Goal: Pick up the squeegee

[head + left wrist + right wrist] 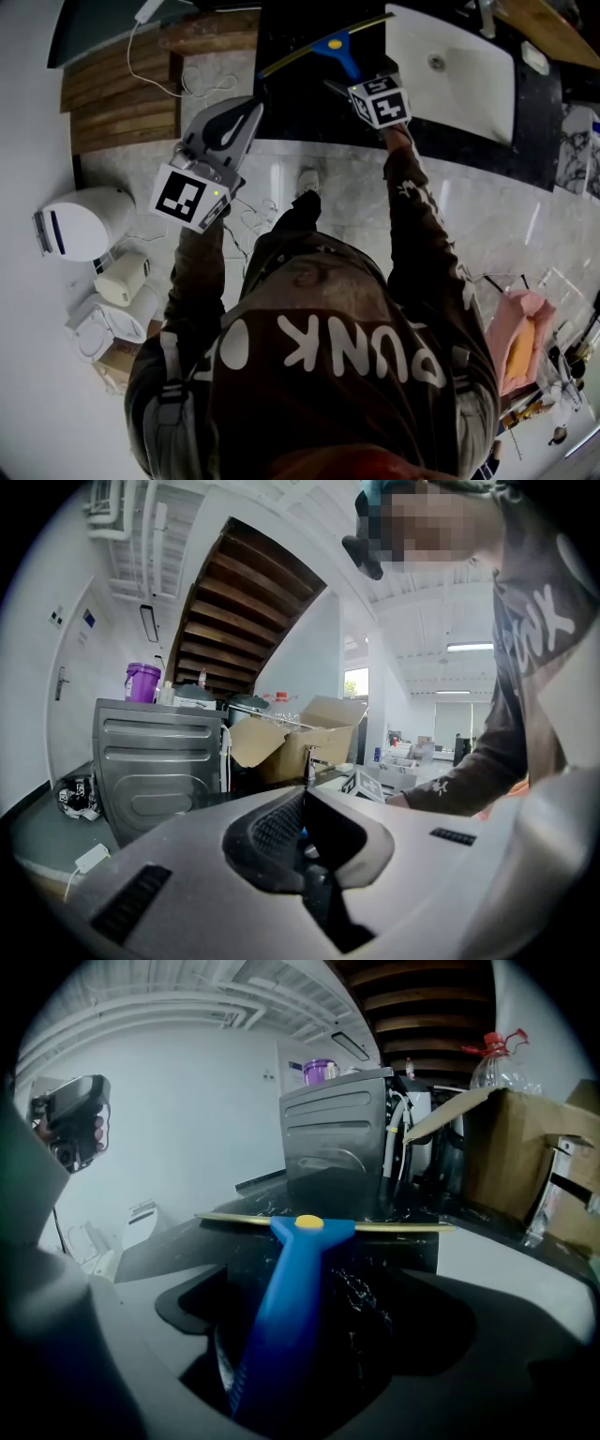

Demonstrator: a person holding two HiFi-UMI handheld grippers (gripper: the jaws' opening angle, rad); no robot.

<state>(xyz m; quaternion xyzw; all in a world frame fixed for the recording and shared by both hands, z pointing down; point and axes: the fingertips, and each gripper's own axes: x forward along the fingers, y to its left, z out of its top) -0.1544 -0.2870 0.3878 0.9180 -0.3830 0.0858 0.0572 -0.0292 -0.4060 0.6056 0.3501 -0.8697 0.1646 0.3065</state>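
Hanging at the bench's left edge, the left tongs [254, 102] are closed, ribbed pads meeting with nothing between them. To their right, the right tongs [351, 85] are clamped on the handle of the squeegee [330, 44]. Its handle is bright blue and widens into a flat head with a yellow button at the middle. A long, thin brass-yellow blade runs crosswise on the far end. The squeegee lies over the black marbled bench [300, 114], just left of the white sink [469, 86]. Whether its blade touches the bench cannot be told.
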